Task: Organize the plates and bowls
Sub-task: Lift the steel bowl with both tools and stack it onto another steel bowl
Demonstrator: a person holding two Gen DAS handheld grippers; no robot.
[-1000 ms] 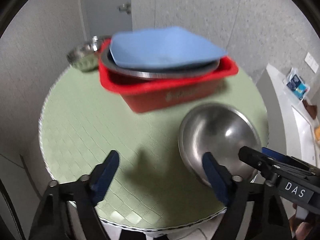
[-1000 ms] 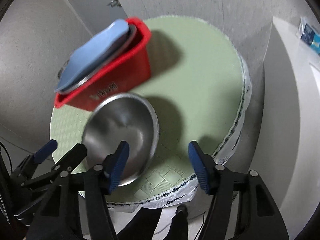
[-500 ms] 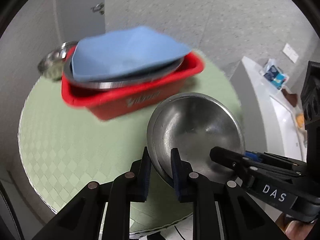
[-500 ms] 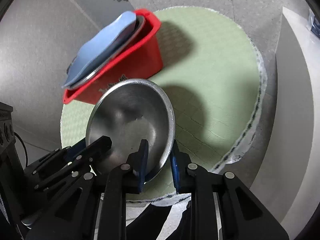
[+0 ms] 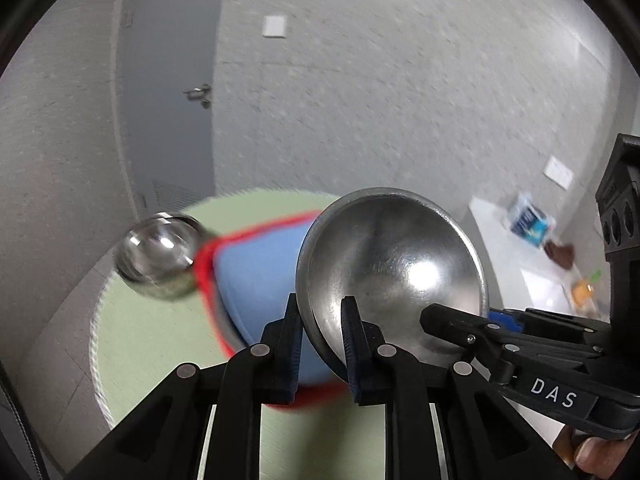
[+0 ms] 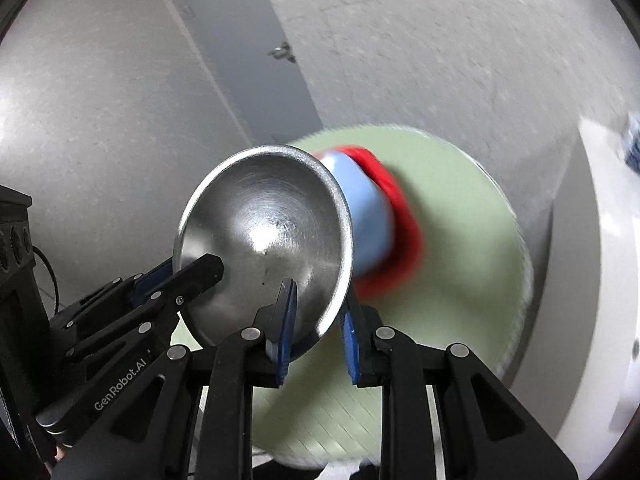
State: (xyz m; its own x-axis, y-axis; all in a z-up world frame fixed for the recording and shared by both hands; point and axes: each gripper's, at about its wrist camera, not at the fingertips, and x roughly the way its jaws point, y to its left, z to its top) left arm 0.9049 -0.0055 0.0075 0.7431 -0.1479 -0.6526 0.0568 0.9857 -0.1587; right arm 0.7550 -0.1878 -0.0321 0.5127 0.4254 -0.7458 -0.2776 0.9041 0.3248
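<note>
You are gripping the steel bowl (image 5: pixel 394 268) rim with left gripper (image 5: pixel 320 344) and right gripper (image 6: pixel 316 334) at frame centre, above the red bin (image 6: pixel 394 216).

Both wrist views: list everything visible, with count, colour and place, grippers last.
big bowl: one, steel, held up over the table by its rim.
small bowl: one, steel, far left on the table, beside the bin.
bin: one, red, on the table behind the big bowl.
plate: one, light blue, on top in the bin.
table: one, round, pale green top.
counter: one, white, right of the table.
left gripper: black, blue pads, shut on the rim.
right gripper: same, shut on the rim.
</note>
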